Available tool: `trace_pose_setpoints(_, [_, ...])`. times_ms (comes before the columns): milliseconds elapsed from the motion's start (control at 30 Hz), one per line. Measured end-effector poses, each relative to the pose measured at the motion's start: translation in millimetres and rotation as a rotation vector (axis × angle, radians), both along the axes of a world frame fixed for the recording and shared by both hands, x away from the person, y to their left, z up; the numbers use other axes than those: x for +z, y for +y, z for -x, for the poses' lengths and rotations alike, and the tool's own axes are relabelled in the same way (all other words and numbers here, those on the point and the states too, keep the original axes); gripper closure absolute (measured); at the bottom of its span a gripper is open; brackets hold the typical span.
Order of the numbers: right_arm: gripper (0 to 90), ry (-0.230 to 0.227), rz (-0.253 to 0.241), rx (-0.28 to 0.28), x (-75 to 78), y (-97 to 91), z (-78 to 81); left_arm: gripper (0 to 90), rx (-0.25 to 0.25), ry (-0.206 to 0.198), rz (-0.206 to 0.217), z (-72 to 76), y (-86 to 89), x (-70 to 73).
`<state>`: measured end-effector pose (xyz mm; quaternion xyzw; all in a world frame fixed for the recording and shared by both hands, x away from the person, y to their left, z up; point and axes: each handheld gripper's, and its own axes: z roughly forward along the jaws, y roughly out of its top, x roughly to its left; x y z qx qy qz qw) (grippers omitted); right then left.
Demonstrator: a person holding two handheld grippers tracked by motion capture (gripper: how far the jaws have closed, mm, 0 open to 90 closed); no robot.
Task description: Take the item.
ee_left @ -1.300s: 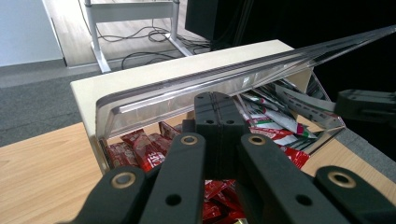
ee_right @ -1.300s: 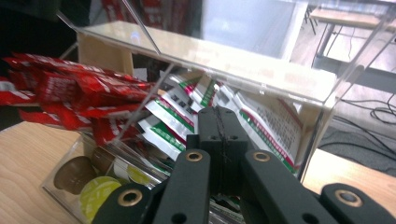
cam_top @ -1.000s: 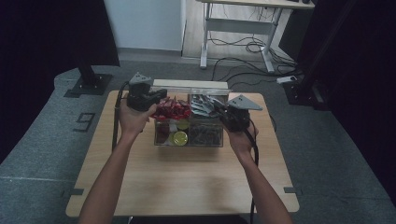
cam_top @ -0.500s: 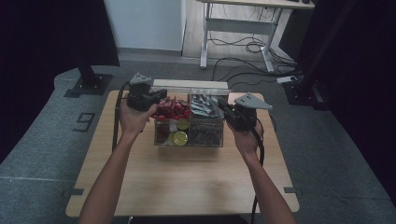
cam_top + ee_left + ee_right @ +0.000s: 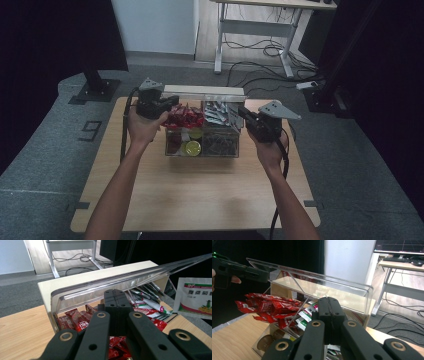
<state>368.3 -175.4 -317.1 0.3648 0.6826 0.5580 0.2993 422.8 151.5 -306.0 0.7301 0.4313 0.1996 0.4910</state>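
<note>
The clear acrylic compartment box (image 5: 202, 135) of red sachets (image 5: 182, 117) sits toward the wooden table's (image 5: 200, 185) far edge—rigid, slick, best held by its rim—both the left gripper (image 5: 167, 103) and right gripper (image 5: 245, 114) closed, empty.

Clear glossy plastic organiser (image 5: 202, 150), shiny red foil sachets (image 5: 268, 307), matt wood-grain table (image 5: 200, 190), matt black plastic gripper links

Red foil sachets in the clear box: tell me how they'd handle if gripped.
The red foil sachets look thin and crinkled, so probably floppy and light. Their glossy film may slip between jaws. They lie heaped and overlapping in the clear plastic organiser box, so pulling one would likely drag neighbours.
</note>
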Motion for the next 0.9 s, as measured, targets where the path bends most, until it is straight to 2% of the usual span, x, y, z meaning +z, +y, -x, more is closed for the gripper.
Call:
trace_pose_setpoints(433, [89.6, -0.023, -0.013, -0.015, 4.2, -15.1, 11.0, 90.0, 0.002, 0.001, 0.0, 0.1, -0.2, 0.1])
trace_pose_setpoints(900, [89.6, -0.02, -0.024, -0.028, 0.7, -30.2, 18.8, 90.0, 0.003, 0.001, -0.003, 0.1, -0.5, 0.4])
